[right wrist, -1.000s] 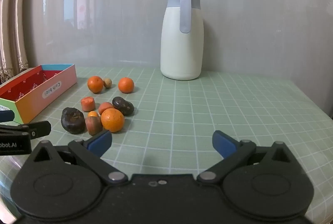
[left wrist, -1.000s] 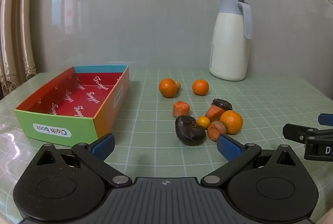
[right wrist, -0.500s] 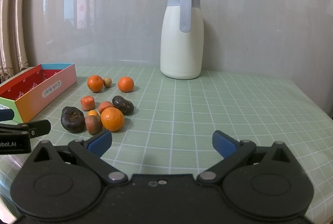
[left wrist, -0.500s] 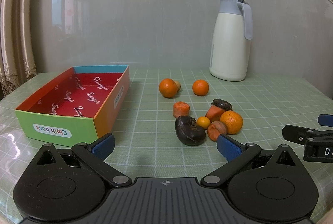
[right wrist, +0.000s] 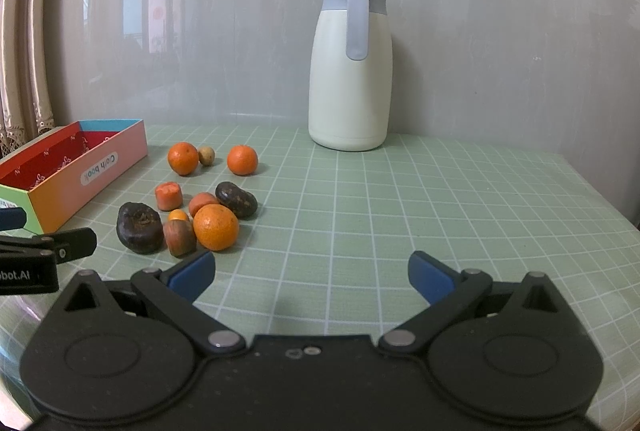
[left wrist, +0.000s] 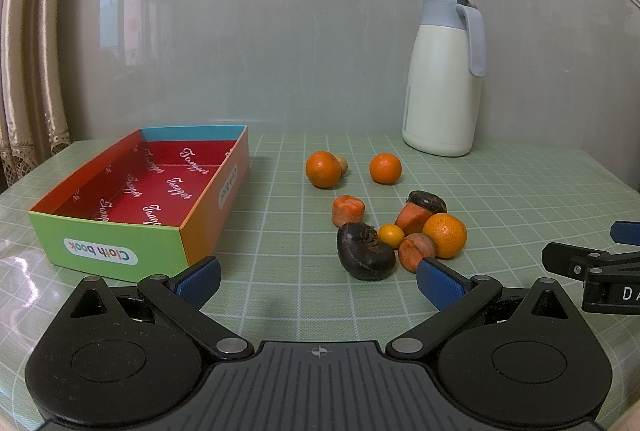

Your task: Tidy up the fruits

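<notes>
So we've lifted nothing yet: left gripper (left wrist: 318, 281) and right gripper (right wrist: 310, 277) both gape empty; next, a tangerine (right wrist: 216, 227) into the box (left wrist: 120, 251).

Counted on the bench (left wrist: 520, 199): three oranges (left wrist: 322, 169), one small yellow-orange fruit (left wrist: 391, 235), three cut carrot-like pieces (left wrist: 348, 210), two dark wrinkled fruits (left wrist: 366, 251), one small tan fruit (right wrist: 206, 155). One box (left wrist: 120, 255) at 9 o'clock, one jug (left wrist: 442, 79) at 1 o'clock.

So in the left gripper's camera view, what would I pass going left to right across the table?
Colourful box → left orange → dark fruit → far orange → near orange → white jug → the right gripper.
</notes>
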Action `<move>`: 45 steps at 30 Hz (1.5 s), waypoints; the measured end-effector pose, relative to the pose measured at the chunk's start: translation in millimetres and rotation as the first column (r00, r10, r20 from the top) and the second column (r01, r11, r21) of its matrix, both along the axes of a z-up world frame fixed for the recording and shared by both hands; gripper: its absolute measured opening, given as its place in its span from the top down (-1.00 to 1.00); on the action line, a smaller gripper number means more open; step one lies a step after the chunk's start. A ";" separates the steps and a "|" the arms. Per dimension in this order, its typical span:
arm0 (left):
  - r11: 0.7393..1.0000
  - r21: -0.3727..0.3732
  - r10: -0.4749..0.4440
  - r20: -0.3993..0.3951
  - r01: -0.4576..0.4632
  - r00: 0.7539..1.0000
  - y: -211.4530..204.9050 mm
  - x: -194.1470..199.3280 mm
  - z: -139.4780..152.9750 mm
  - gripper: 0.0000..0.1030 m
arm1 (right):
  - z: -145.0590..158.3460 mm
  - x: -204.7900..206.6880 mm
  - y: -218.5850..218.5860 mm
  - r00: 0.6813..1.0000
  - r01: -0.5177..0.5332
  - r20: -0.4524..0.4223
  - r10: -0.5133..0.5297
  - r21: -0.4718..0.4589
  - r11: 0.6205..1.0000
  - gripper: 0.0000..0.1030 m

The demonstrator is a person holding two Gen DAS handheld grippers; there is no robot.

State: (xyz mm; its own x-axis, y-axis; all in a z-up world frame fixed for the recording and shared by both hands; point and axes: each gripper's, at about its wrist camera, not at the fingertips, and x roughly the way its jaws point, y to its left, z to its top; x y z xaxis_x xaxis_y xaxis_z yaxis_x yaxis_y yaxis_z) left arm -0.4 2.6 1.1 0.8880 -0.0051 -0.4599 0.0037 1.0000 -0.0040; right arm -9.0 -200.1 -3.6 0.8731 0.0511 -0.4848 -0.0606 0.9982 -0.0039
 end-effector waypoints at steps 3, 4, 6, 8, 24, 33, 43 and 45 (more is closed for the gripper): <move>1.000 0.000 0.000 0.000 0.000 1.000 -0.5 -0.4 0.2 -1.00 | 0.0 0.0 0.1 1.000 0.000 0.000 0.000 -0.001 1.000 -1.00; 1.000 -0.002 -0.002 -0.001 0.002 1.000 -0.4 -0.5 0.2 -1.00 | -0.1 0.4 -0.2 1.000 -0.001 -0.001 0.001 -0.001 1.000 -1.00; 1.000 0.000 0.000 0.000 0.000 1.000 -0.4 -0.2 0.2 -1.00 | -0.8 0.5 0.1 1.000 -0.002 -0.001 0.002 -0.003 1.000 -1.00; 1.000 -0.001 0.000 -0.001 0.000 1.000 -0.5 -0.4 0.3 -1.00 | -0.7 0.5 -0.1 1.000 -0.001 -0.001 0.001 -0.003 1.000 -1.00; 1.000 0.002 0.002 -0.001 -0.002 1.000 -1.0 -0.2 0.4 -1.00 | -0.9 0.5 0.4 1.000 -0.001 -0.002 0.001 -0.003 1.000 -1.00; 1.000 0.003 0.001 -0.001 -0.001 1.000 -1.1 -0.3 0.4 -1.00 | -2.0 0.5 0.6 1.000 -0.003 -0.003 0.003 -0.006 1.000 -1.00; 1.000 -0.011 0.008 -0.015 -0.008 1.000 0.8 1.6 -0.3 -1.00 | -1.8 0.2 0.6 1.000 0.000 0.000 0.000 -0.010 1.000 -1.00; 1.000 -0.010 0.008 -0.011 -0.008 1.000 1.2 1.8 -0.3 -1.00 | -2.0 0.3 0.4 1.000 0.002 -0.001 -0.002 -0.010 1.000 -1.00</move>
State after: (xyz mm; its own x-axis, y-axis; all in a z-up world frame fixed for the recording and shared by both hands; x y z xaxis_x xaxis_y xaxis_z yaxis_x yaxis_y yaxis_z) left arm 1.4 3.7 0.8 0.8831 -0.0024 -0.4692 -0.0047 0.9999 -0.0141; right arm -8.7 -199.7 -5.6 0.8730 0.0446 -0.4857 -0.0585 0.9982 -0.0135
